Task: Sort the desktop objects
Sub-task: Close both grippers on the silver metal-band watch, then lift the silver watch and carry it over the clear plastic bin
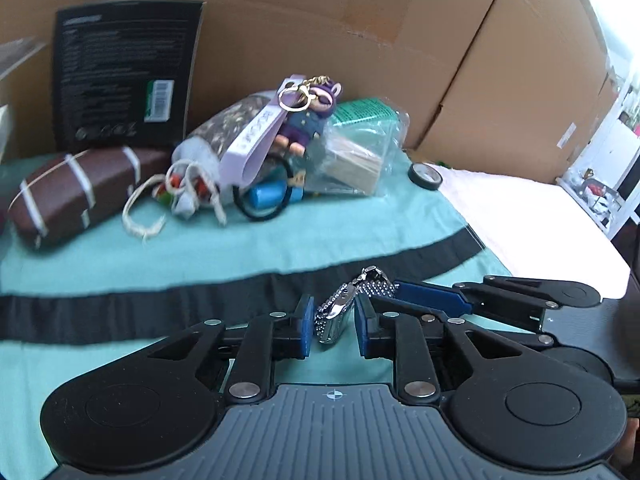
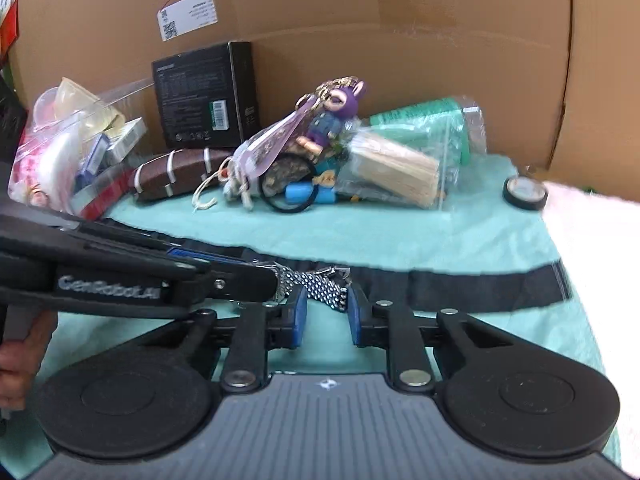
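Observation:
A silver metal watch (image 1: pixel 338 314) with a mesh band (image 2: pixel 320 285) hangs between the two grippers above the teal cloth (image 1: pixel 200 252). My left gripper (image 1: pixel 331 322) has its blue pads on either side of the watch case, close to it. My right gripper (image 2: pixel 326 312) has its pads around the band's other end. In the left wrist view the right gripper's fingers (image 1: pixel 432 298) reach in from the right. In the right wrist view the left gripper's fingers (image 2: pixel 240 280) reach in from the left. A pile of small objects lies at the back.
The pile holds a purple figure keychain (image 1: pixel 312 116), a brown glasses case (image 1: pixel 80 192), a black box (image 1: pixel 124 76), a bag of wooden sticks (image 2: pixel 400 168), a black hair tie (image 1: pixel 264 200) and a tape roll (image 1: pixel 425 176). A cardboard wall (image 1: pixel 360 20) stands behind. A bag of items (image 2: pixel 60 148) lies at the left.

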`<move>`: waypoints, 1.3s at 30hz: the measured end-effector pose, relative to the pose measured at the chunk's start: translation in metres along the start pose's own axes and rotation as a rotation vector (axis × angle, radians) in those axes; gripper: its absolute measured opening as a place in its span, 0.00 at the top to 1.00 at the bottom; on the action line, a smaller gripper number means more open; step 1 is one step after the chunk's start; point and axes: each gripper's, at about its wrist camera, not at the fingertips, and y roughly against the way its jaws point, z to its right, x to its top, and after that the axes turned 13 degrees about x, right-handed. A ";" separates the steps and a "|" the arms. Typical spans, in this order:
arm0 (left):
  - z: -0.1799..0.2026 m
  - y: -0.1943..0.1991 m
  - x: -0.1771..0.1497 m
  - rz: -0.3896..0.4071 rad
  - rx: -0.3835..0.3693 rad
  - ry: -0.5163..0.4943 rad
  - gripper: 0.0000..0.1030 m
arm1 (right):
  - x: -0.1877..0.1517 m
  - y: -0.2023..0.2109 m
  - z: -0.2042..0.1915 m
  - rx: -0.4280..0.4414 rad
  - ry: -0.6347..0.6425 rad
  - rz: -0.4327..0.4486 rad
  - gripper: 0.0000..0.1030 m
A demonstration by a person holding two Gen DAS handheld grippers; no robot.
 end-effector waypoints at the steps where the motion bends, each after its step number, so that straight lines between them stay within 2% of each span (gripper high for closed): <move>1: -0.001 0.002 -0.002 -0.002 -0.004 0.008 0.73 | -0.001 0.000 -0.002 0.003 0.006 -0.003 0.76; 2: -0.002 0.002 -0.003 -0.006 -0.011 0.013 0.59 | -0.001 0.000 -0.004 0.012 0.013 -0.007 0.76; 4: -0.002 0.000 -0.005 0.005 -0.014 0.022 0.54 | -0.001 0.000 -0.006 0.019 0.026 -0.011 0.76; 7: -0.001 0.002 -0.006 0.009 -0.012 0.010 0.55 | -0.003 0.000 -0.007 0.016 0.030 -0.004 0.74; 9: 0.000 0.004 -0.006 0.007 -0.014 0.002 0.69 | -0.004 -0.001 -0.006 0.013 0.028 0.000 0.71; 11: -0.001 0.003 -0.005 -0.006 -0.027 0.009 0.73 | -0.003 -0.004 -0.008 0.002 0.047 0.000 0.69; 16: -0.004 0.001 -0.007 0.000 -0.027 0.038 0.69 | -0.003 -0.006 -0.007 0.006 0.062 0.005 0.68; 17: -0.003 0.001 -0.007 -0.001 -0.028 0.034 0.69 | -0.003 -0.005 -0.007 0.008 0.055 0.004 0.74; 18: -0.003 0.001 -0.007 -0.002 -0.031 0.027 0.71 | -0.004 -0.004 -0.008 0.021 0.052 0.000 0.89; 20: -0.001 0.001 -0.007 -0.011 -0.045 0.025 0.74 | -0.005 -0.003 -0.011 0.046 0.043 -0.004 0.98; 22: 0.001 0.002 -0.009 -0.005 -0.036 0.027 0.70 | -0.007 -0.001 -0.015 0.036 0.051 -0.001 0.98; 26: 0.002 0.001 -0.010 -0.001 -0.033 0.037 0.71 | -0.010 0.003 -0.017 0.020 0.027 0.006 0.97; 29: 0.003 0.002 -0.009 -0.002 -0.027 0.027 0.71 | -0.014 0.007 -0.023 0.004 0.056 0.005 0.89; 31: 0.003 0.003 -0.008 0.001 -0.020 0.028 0.70 | -0.016 0.008 -0.027 0.013 0.066 0.007 0.73; 32: 0.003 0.002 -0.007 -0.003 -0.026 0.035 0.65 | -0.018 0.009 -0.029 0.031 0.070 0.009 0.47; 33: 0.002 0.002 -0.006 -0.008 -0.038 0.043 0.60 | -0.020 0.010 -0.033 0.043 0.082 0.012 0.33; 34: 0.002 0.002 -0.006 -0.014 -0.047 0.042 0.60 | -0.021 0.009 -0.037 0.045 0.102 0.013 0.34; 35: 0.004 0.002 -0.005 -0.015 -0.045 0.027 0.60 | -0.021 0.008 -0.041 0.037 0.122 0.009 0.39; 37: 0.008 0.002 -0.006 -0.013 -0.034 -0.007 0.70 | -0.018 0.002 -0.043 0.031 0.117 0.007 0.42; 39: 0.012 0.002 -0.007 -0.029 -0.053 -0.027 0.73 | -0.015 -0.005 -0.041 0.033 0.084 -0.001 0.48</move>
